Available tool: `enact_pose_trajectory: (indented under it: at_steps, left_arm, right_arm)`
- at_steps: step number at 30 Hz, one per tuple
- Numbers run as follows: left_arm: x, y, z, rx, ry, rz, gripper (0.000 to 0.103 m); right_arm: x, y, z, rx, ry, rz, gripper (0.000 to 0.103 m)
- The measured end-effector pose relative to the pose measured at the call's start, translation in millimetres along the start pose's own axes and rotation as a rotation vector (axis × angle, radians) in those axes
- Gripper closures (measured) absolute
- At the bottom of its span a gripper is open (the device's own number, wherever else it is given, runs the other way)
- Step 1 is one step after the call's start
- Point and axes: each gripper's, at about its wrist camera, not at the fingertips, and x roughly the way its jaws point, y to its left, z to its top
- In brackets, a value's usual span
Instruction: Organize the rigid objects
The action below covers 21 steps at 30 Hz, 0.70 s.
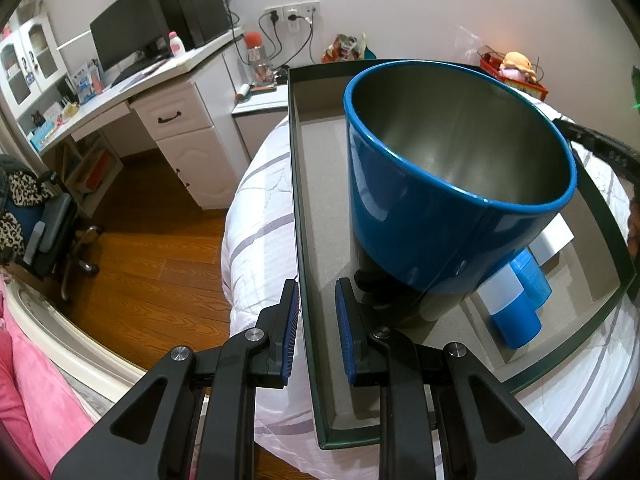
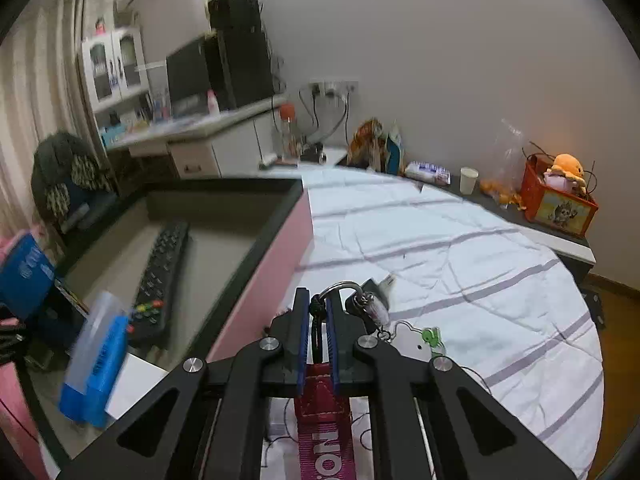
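Note:
A large shallow box with a dark rim and grey floor lies on the bed. My left gripper straddles its left wall, and the blue pads are shut on that wall. Inside stands a blue bucket with a steel interior, beside blue-and-white bottles and a white carton. In the right wrist view the same box holds a black remote control and a blue bottle. My right gripper is shut on a keychain's magenta lanyard. Its ring and keys hang just above the quilt.
The bed has a white quilt with grey stripes. A desk with a monitor and a swivel chair stand to the left on the wooden floor. Behind the bed a ledge holds a red basket with a plush toy and a paper cup.

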Motion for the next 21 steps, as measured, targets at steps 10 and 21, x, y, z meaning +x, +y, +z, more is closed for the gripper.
enact_pose_trajectory:
  at_steps: [10,21]
  left_arm:
    - [0.4,1.8,-1.0,-0.008,0.003,-0.003,0.084]
    - [-0.1,2.1,-0.1,-0.017,0.007,-0.005,0.085]
  right_arm:
    - [-38.2,-0.5,16.2,0.074,-0.137,0.072,0.095]
    - [-73.1,15.8,39.4,0.071,-0.254,0.119,0.095]
